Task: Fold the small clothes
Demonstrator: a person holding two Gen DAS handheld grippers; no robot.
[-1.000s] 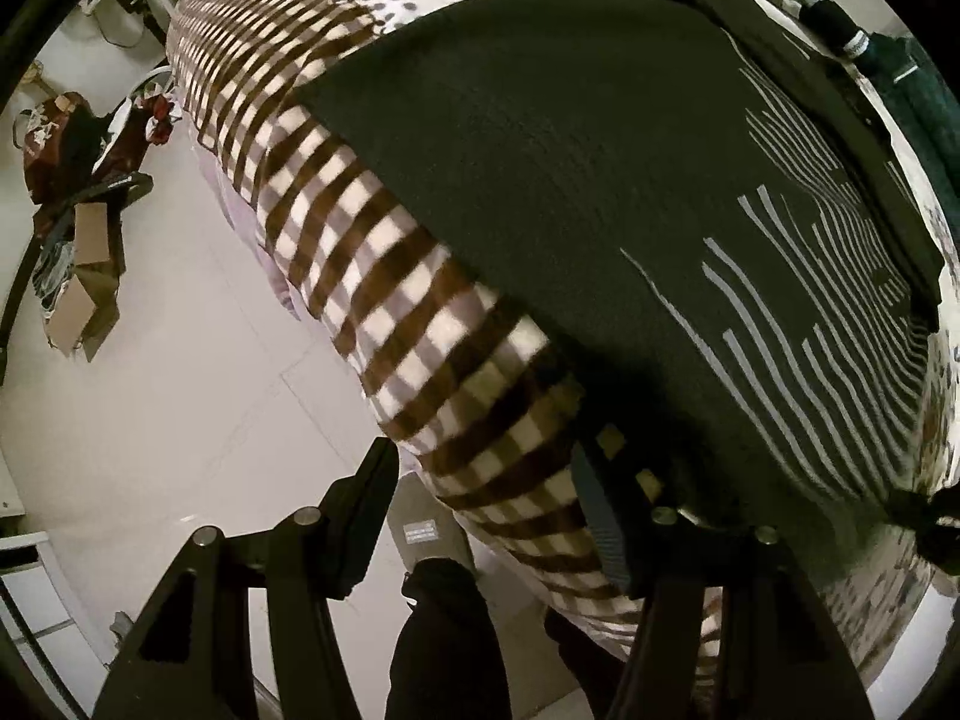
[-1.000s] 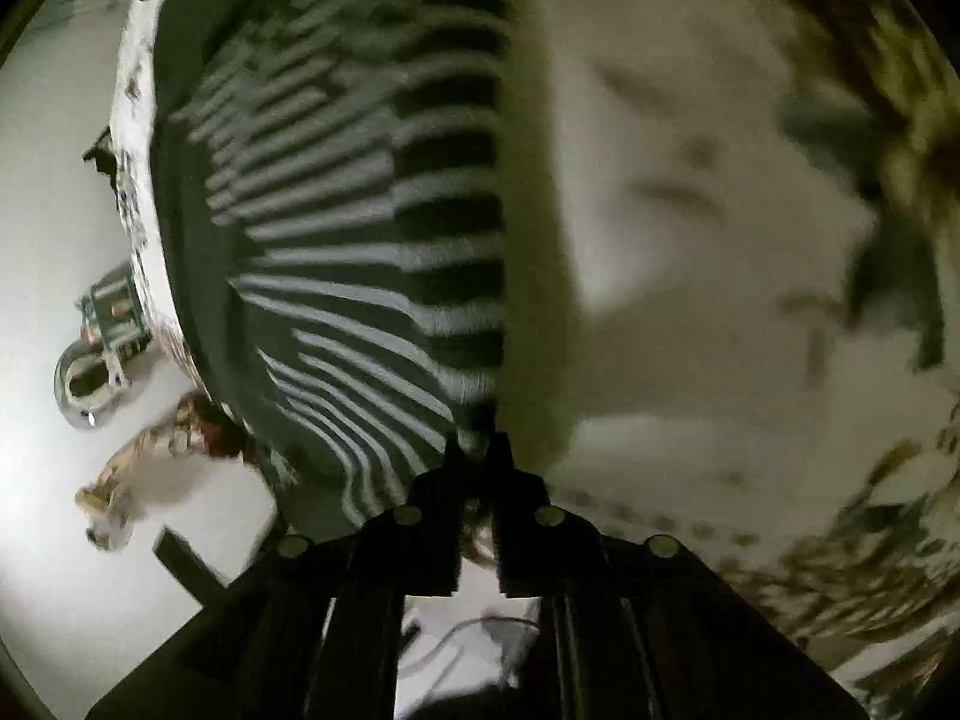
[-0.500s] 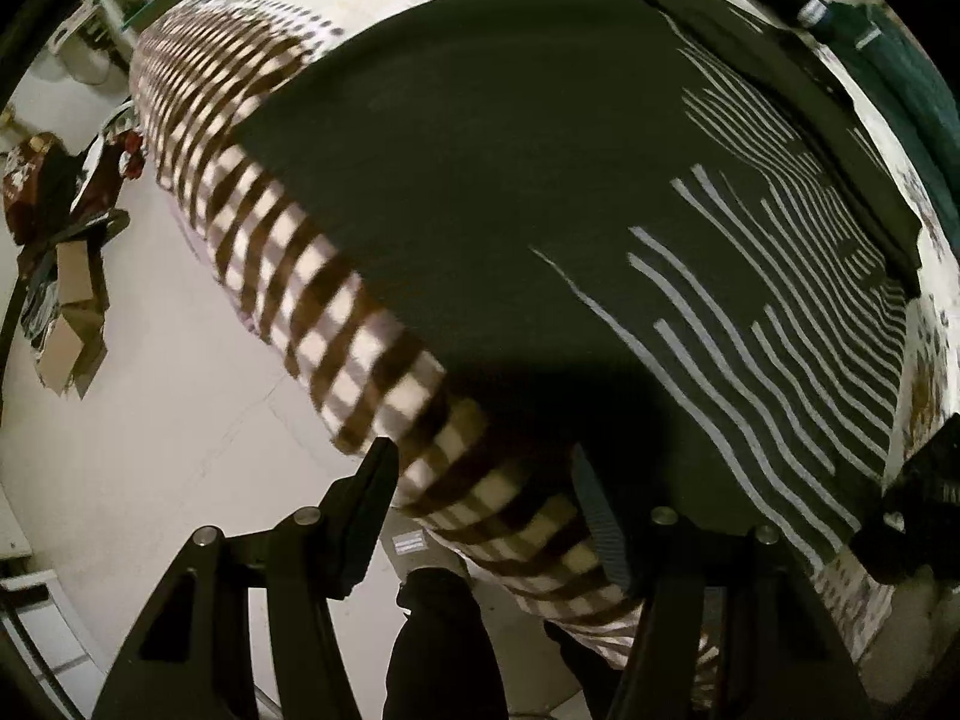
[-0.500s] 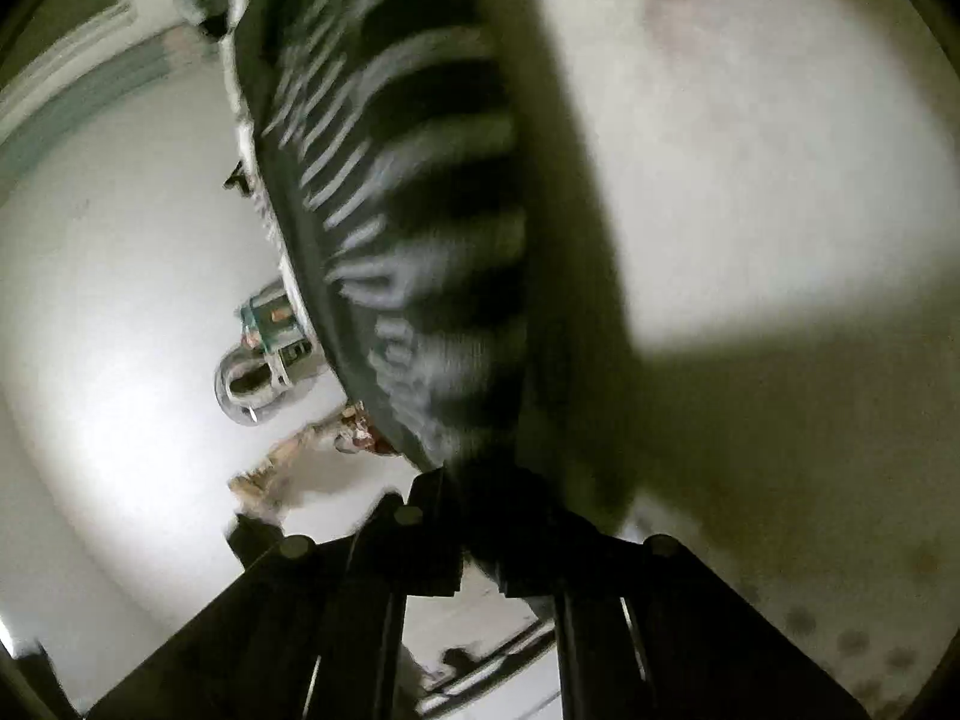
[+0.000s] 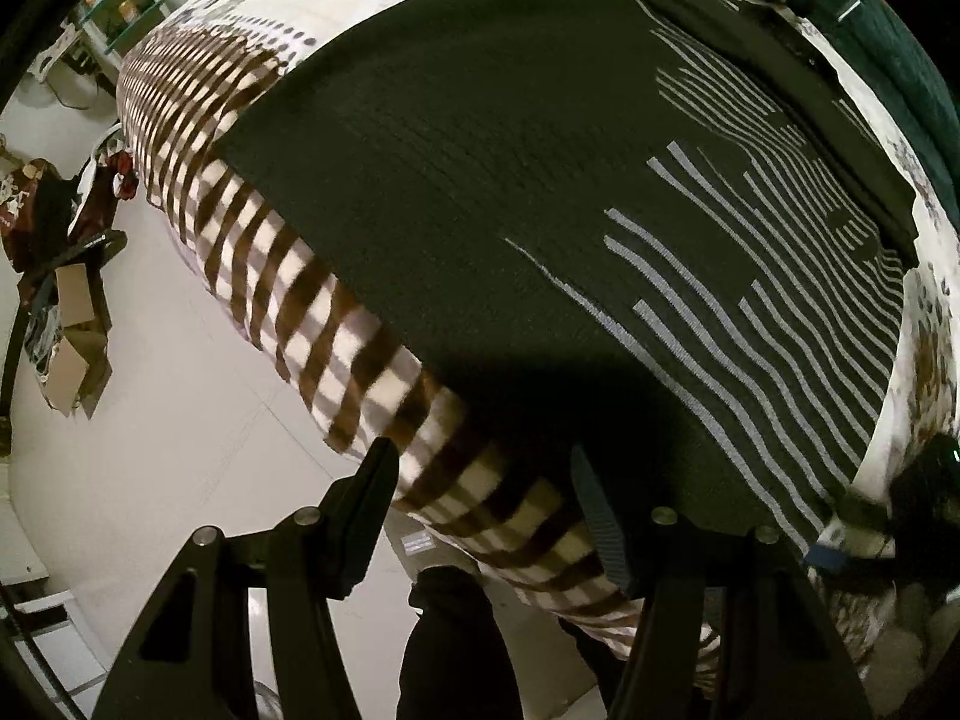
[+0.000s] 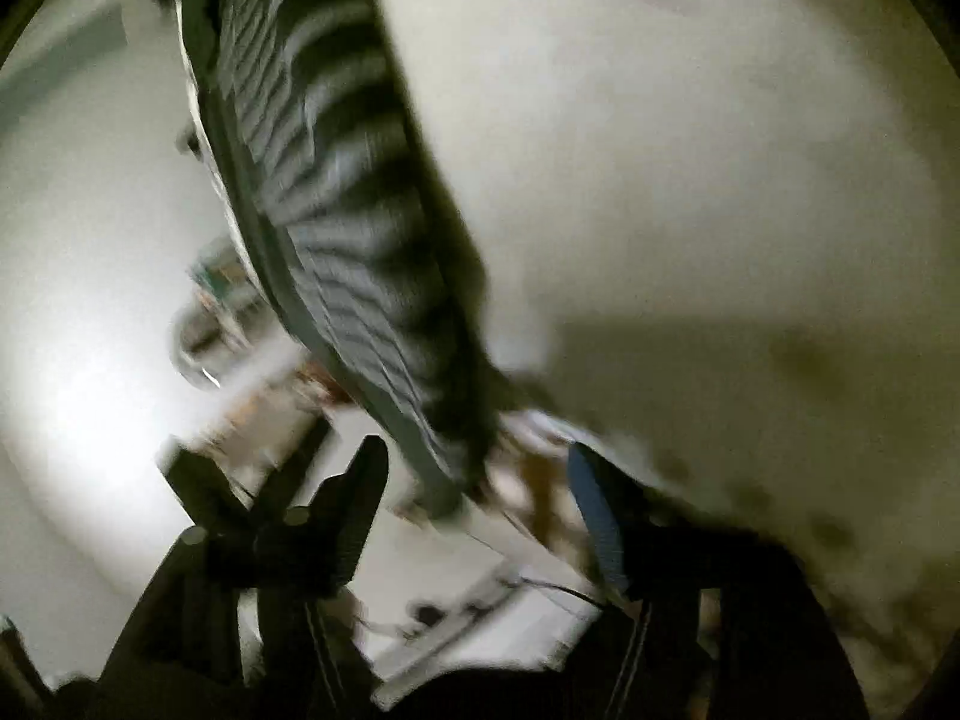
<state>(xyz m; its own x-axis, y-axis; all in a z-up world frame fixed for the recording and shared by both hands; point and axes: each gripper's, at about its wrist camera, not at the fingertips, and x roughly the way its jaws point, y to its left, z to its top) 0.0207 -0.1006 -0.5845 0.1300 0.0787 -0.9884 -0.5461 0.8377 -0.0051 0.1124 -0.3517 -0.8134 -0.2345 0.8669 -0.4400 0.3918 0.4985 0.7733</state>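
Observation:
A dark green knit garment [image 5: 510,198] with grey stripes on its right half lies spread flat on the bed. My left gripper [image 5: 480,510] is open and empty, hovering over the bed's near edge just short of the garment's hem. In the blurred right wrist view the same striped garment [image 6: 336,228] runs up the left side. My right gripper [image 6: 474,504] is open, with the garment's corner just ahead of its fingers and not held.
The bed has a brown-and-cream checked blanket [image 5: 360,360] over its near edge and a floral sheet [image 5: 336,6] beyond. More dark clothes [image 5: 894,30] lie at the far right. A cardboard box [image 5: 72,336] and bags stand on the white floor at the left.
My right gripper was shut on the garment's corner and has opened and let it go. The left gripper stayed open and shifted slightly along the bed edge.

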